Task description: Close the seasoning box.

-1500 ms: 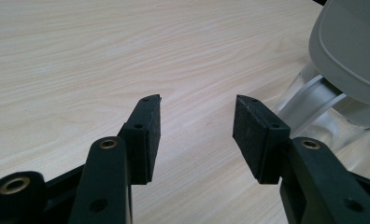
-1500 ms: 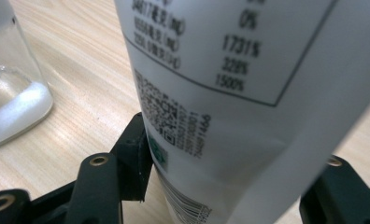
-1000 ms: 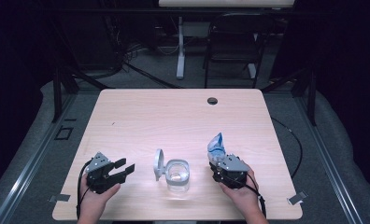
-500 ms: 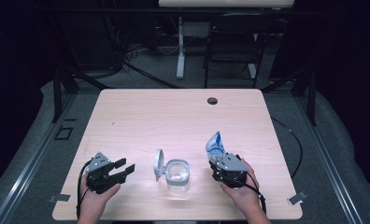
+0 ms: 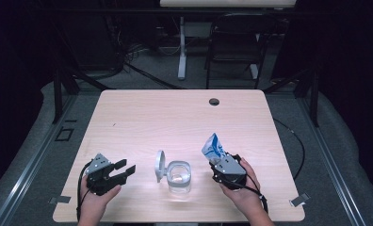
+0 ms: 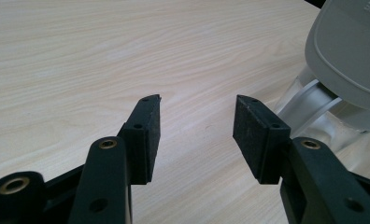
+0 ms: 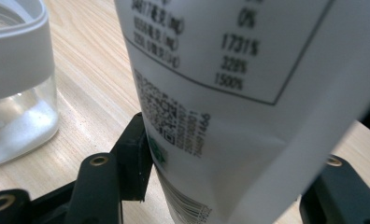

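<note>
A clear jar (image 5: pixel 179 176) stands near the table's front edge, its grey hinged lid (image 5: pixel 160 165) flipped up on its left side. My left gripper (image 5: pixel 126 166) rests left of the jar, open, with nothing between its pads (image 6: pixel 148 126). The lid (image 6: pixel 351 46) rises just beyond its right jaw. My right gripper (image 5: pixel 220 162) is to the right of the jar, shut on a blue and white pouch (image 5: pixel 214 147) that stands upright above it. The pouch's printed back (image 7: pixel 230 93) sits between the jaws, and the jar (image 7: pixel 15 93) is close on the left.
The light wooden table (image 5: pixel 175 117) has a round cable hole (image 5: pixel 214 101) near its far edge. Behind it stand a chair (image 5: pixel 234 47) and a desk leg (image 5: pixel 182 47). Tape strips (image 5: pixel 298 201) mark the floor by the front corners.
</note>
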### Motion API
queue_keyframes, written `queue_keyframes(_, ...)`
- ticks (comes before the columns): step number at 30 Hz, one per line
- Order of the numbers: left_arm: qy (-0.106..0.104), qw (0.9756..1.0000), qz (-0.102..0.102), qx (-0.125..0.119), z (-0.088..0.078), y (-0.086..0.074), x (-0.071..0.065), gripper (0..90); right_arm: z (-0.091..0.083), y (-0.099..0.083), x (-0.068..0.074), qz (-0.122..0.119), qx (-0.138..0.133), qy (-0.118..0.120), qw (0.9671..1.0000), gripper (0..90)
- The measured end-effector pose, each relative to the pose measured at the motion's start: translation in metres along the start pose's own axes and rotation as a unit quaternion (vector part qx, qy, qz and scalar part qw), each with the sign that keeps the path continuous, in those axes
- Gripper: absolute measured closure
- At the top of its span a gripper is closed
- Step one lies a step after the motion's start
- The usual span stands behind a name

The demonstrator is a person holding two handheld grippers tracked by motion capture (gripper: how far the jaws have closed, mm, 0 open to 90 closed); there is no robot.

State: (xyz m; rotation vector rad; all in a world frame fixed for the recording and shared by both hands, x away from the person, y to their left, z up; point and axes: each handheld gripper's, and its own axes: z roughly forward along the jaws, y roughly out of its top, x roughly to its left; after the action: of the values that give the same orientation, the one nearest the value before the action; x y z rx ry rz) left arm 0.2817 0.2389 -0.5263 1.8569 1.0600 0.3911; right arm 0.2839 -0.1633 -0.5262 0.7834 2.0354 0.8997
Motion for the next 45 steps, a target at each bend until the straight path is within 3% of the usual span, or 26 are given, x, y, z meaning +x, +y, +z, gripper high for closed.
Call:
queue_keyframes(13,-0.001,1.0,0.003,-0.001,-0.001,0.001,0.0,51.9,-0.003,0.007,0.004,-0.038,0.004,-0.009,0.9992,42.8)
queue_keyframes(45,0.005,1.0,0.003,-0.002,-0.002,0.001,-0.001,49.9,-0.007,0.018,0.01,-0.094,0.006,-0.027,0.9952,42.9)
